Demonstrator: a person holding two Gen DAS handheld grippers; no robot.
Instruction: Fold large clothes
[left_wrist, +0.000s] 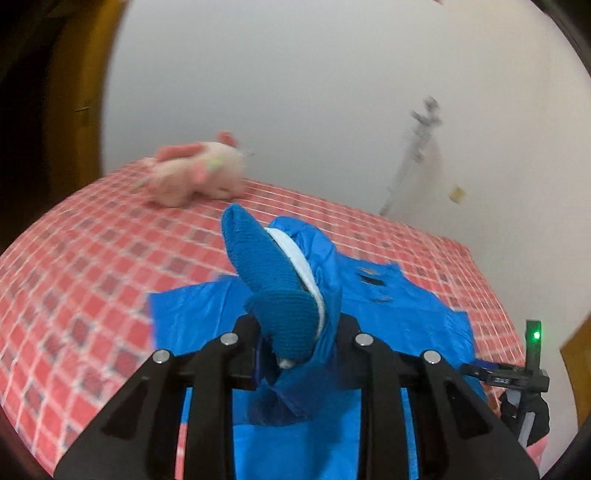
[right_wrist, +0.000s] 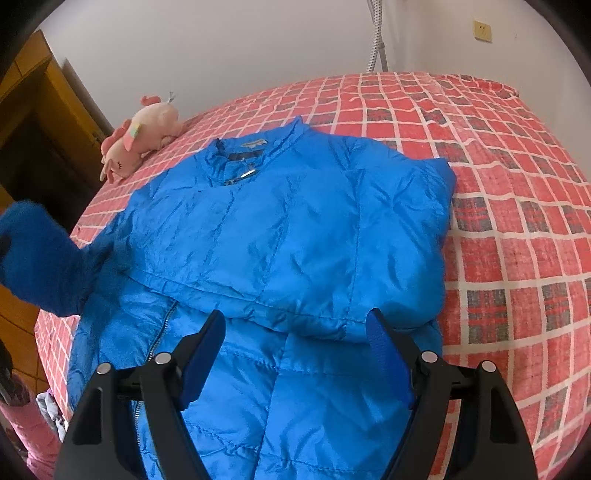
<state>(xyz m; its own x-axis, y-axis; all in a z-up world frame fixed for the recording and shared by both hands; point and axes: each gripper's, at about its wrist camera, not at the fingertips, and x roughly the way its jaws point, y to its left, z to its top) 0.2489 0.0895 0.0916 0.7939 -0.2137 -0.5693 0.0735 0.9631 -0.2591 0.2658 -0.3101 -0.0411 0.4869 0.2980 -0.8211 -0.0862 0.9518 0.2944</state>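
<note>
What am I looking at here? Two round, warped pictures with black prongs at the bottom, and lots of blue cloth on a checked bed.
Those prongs are hand-held grippers, one in each of a person's hands, each carrying a wide-angle camera. On the red checked bed lies a blue jacket, with a pink plush toy beside it. In the left view, the left gripper is clamped on the jacket's knitted sleeve cuff, raised off the bed. In the right view, the right gripper hangs open above the jacket, holding nothing.

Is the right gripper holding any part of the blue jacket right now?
No, the right gripper stands wide open above the blue jacket, with both pads clear of the fabric.
</note>
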